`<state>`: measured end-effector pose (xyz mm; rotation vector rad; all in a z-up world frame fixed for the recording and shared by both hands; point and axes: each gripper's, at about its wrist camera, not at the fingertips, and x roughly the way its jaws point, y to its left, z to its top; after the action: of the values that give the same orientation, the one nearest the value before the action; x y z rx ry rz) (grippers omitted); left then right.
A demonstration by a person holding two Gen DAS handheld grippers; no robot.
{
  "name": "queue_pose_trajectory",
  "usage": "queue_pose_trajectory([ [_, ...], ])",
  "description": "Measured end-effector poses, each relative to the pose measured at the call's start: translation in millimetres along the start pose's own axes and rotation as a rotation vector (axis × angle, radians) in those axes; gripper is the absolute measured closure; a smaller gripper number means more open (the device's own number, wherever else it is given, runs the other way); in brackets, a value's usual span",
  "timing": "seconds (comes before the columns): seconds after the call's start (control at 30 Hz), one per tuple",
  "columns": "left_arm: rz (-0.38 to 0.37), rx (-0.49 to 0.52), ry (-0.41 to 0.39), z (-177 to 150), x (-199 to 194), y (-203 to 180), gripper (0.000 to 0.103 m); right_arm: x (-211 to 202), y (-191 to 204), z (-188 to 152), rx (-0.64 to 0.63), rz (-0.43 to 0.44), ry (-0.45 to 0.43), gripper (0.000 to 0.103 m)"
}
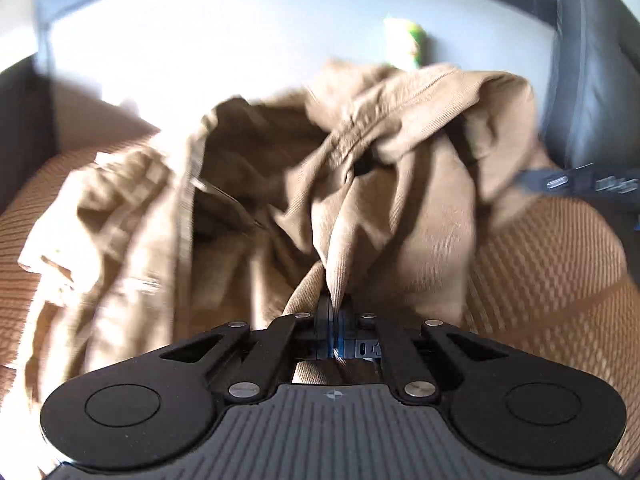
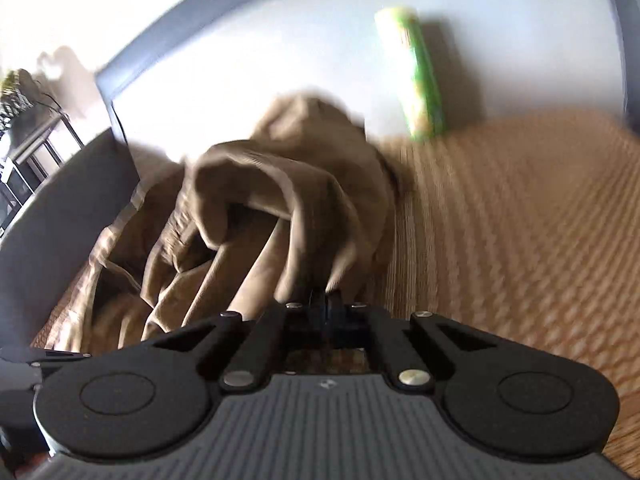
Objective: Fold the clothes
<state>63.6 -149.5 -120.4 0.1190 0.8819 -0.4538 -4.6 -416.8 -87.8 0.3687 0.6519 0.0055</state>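
A crumpled tan garment (image 1: pixel 248 200) lies heaped on a brown woven cover (image 1: pixel 552 264). My left gripper (image 1: pixel 334 304) is shut on a pinched fold of the tan cloth, which rises from between its fingers. In the right wrist view the same tan garment (image 2: pixel 272 208) is bunched up in front of my right gripper (image 2: pixel 324 300), which is shut on a fold of it. The right gripper's dark fingers (image 1: pixel 580 184) also show at the right edge of the left wrist view, beside the garment. Both views are blurred.
A green and white roll (image 2: pixel 416 76) lies on a pale surface (image 2: pixel 280 40) beyond the garment. A dark grey cushion (image 1: pixel 592 80) stands at the right in the left wrist view. A dark grey panel (image 2: pixel 60 208) and a shelf (image 2: pixel 24 136) sit at left.
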Motion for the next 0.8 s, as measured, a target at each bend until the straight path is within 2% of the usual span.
queue_pose_trajectory([
  [0.1, 0.019, -0.068, -0.019, 3.8, -16.2, 21.8, 0.103, -43.9, 15.6, 35.2, -0.043, -0.076, -0.153, 0.103],
  [0.2, -0.011, -0.106, -0.041, 1.6, -31.6, 32.3, 0.103, -82.9, 28.0, 72.5, -0.09, -0.163, -0.287, 0.102],
  [0.27, -0.053, -0.079, -0.051, -0.6, -43.0, 26.9, 0.103, -97.2, 36.0, 92.2, -0.155, -0.227, -0.331, 0.102],
  [0.37, -0.192, -0.032, -0.014, -4.7, -44.7, -2.9, 0.103, -109.4, 42.9, 114.8, -0.233, -0.317, -0.375, 0.102],
  [0.43, -0.278, 0.001, 0.03, -15.4, -39.0, -28.0, 0.1, -106.2, 32.3, 113.5, -0.267, -0.397, -0.359, 0.102],
  [0.47, -0.32, 0.017, 0.057, -22.9, -34.6, -41.4, 0.084, -104.0, 25.9, 111.7, -0.284, -0.439, -0.347, 0.102],
  [0.5, -0.35, 0.042, 0.083, -31.6, -31.3, -51.2, 0.078, -98.3, 12.3, 104.4, -0.27, -0.485, -0.315, 0.102],
  [0.53, -0.38, 0.068, 0.11, -40.3, -28.1, -61.0, 0.076, -91.2, -4.5, 94.8, -0.241, -0.533, -0.273, 0.102],
  [0.57, -0.389, 0.096, 0.115, -46.8, -32.5, -63.1, 0.074, -81.9, -24.7, 83.1, -0.194, -0.58, -0.216, 0.096],
  [0.6, -0.399, 0.124, 0.12, -53.2, -37.0, -65.1, 0.074, -73.7, -47.4, 66.9, -0.138, -0.633, -0.136, 0.079],
  [0.63, -0.401, 0.136, 0.106, -57.3, -47.5, -58.4, 0.072, -66.4, -70.5, 48.9, -0.08, -0.686, -0.049, 0.067],
  [0.67, -0.378, 0.13, 0.074, -59.0, -61.8, -41.2, 0.067, -64.0, -87.1, 31.4, -0.039, -0.732, 0.0, 0.067],
  [0.7, -0.354, 0.125, 0.042, -60.7, -76.1, -23.8, 0.063, -69.7, -91.1, 16.8, -0.019, -0.734, -0.002, 0.067],
  [0.73, -0.33, 0.119, 0.009, -62.3, -90.5, -6.4, 0.052, -78.0, -90.8, 3.4, -0.005, -0.719, -0.019, 0.067],
  [0.77, -0.307, 0.114, -0.023, -64.0, -104.8, 11.0, 0.046, -86.3, -90.5, -9.9, 0.008, -0.704, -0.035, 0.065],
  [0.8, -0.283, 0.108, -0.056, -65.7, -119.1, 28.4, 0.045, -95.2, -84.2, -19.9, 0.018, -0.672, -0.05, 0.059],
])
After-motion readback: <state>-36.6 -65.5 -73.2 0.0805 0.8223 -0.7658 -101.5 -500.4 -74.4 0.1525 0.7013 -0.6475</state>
